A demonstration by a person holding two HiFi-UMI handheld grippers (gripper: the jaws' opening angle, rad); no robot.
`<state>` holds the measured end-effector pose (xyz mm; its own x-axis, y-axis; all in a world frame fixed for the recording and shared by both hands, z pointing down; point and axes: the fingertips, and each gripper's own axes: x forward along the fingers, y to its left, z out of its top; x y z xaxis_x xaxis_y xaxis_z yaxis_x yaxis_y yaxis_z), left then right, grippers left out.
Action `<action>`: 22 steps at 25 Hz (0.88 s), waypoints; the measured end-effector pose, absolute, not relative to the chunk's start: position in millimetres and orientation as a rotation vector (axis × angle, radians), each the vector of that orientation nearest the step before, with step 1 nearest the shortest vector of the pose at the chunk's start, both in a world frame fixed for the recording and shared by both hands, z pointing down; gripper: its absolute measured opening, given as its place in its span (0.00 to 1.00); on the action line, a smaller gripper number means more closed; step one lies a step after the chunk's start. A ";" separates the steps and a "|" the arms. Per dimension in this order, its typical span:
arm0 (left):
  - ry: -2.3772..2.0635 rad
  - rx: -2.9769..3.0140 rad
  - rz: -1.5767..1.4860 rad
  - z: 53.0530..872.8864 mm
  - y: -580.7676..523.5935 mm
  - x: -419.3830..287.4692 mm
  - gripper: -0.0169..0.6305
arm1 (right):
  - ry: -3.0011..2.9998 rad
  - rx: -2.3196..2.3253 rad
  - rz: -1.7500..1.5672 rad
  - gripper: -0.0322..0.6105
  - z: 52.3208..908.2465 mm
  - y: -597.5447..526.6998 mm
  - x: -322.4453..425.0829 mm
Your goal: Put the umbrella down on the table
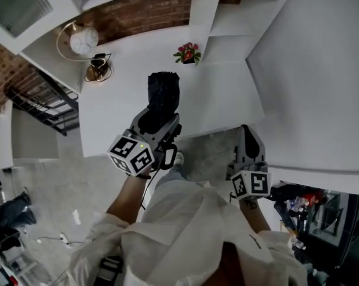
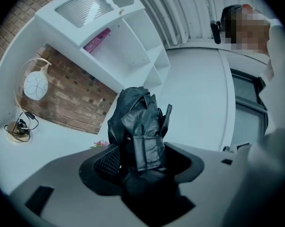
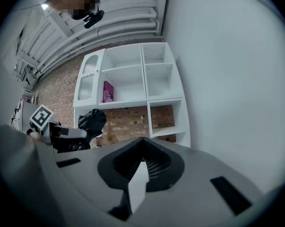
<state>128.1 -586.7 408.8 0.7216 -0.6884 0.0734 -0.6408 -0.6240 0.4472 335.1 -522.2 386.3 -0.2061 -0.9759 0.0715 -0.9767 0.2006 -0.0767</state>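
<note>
A black folded umbrella (image 1: 163, 97) sticks out forward over the white table (image 1: 227, 94), with my left gripper (image 1: 158, 121) shut on its near end. In the left gripper view the umbrella (image 2: 140, 126) fills the gap between the grey jaws of the left gripper (image 2: 142, 162), its strap facing the camera. My right gripper (image 1: 248, 137) hangs at the table's near right edge, holding nothing. Its jaws meet in the right gripper view, where the right gripper (image 3: 142, 167) points at the shelves. The umbrella (image 3: 91, 121) shows there at the left.
A round white lamp (image 1: 83, 40) and a dark cabled object (image 1: 99, 69) stand at the table's far left. A small pot of red flowers (image 1: 188, 53) sits at the back. White shelves (image 3: 133, 79) hold a pink book (image 3: 108, 91). A tall white panel (image 1: 316, 70) bounds the right.
</note>
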 end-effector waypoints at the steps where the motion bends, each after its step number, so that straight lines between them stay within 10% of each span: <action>1: -1.016 2.468 -0.132 414.2 -597.1 127.6 0.48 | -2.426 1.970 0.178 0.08 387.6 -532.3 331.9; 22: -1.081 2.209 0.125 563.4 -720.2 158.9 0.48 | -2.421 1.746 0.396 0.08 506.2 -670.0 291.8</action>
<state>158.9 -720.2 563.4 0.6530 -0.6682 0.3564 -0.7318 -0.4357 0.5240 291.8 -670.0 506.2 -0.3221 -0.9113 0.2566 -0.9455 0.2961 -0.1352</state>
